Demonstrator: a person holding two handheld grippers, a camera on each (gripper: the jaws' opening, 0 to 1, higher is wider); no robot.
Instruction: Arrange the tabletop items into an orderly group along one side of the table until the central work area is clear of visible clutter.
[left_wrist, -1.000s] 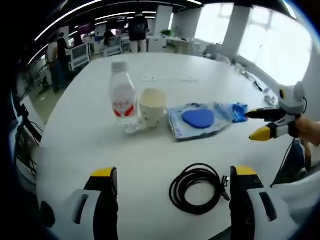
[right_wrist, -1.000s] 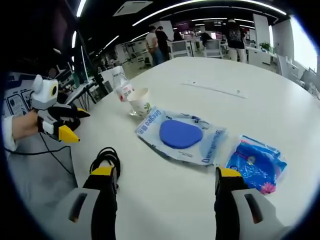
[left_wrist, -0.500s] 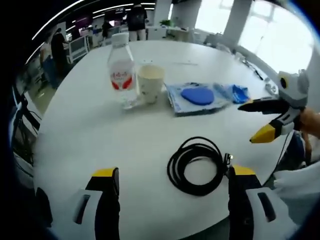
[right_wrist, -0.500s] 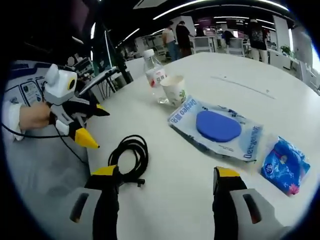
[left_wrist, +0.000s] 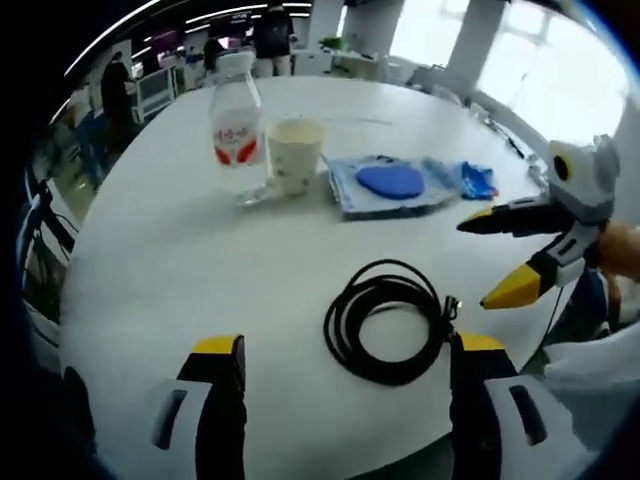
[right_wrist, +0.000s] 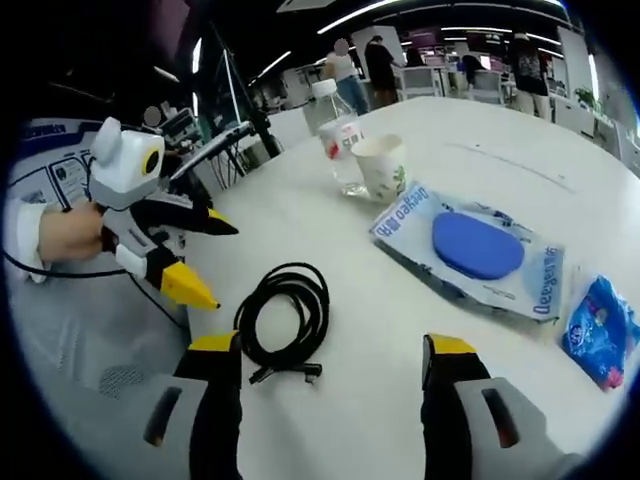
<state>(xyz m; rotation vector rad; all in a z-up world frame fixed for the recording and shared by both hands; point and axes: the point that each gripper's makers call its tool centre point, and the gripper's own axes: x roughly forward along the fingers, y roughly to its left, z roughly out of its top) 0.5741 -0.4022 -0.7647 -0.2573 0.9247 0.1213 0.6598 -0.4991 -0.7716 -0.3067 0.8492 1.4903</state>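
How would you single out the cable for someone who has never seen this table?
On the white table, a row of items runs along the far side: bottle, paper cup, two blue packets. The cable lies apart from that row, near the edge: the lone black thing, coiled in a loop.

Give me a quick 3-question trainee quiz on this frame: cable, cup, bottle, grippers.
1. True or false: the cable lies coiled on the table, touching neither gripper.
2. What stands directly beside the bottle? A) cup B) blue pack C) cable
3. Fill in: the jaws of the left gripper and the right gripper are both ____.

Key:
1. True. The cable sits free, coiled between the jaws of each view.
2. A. The cup stands next to the bottle, with the pad pack beyond it.
3. Open.
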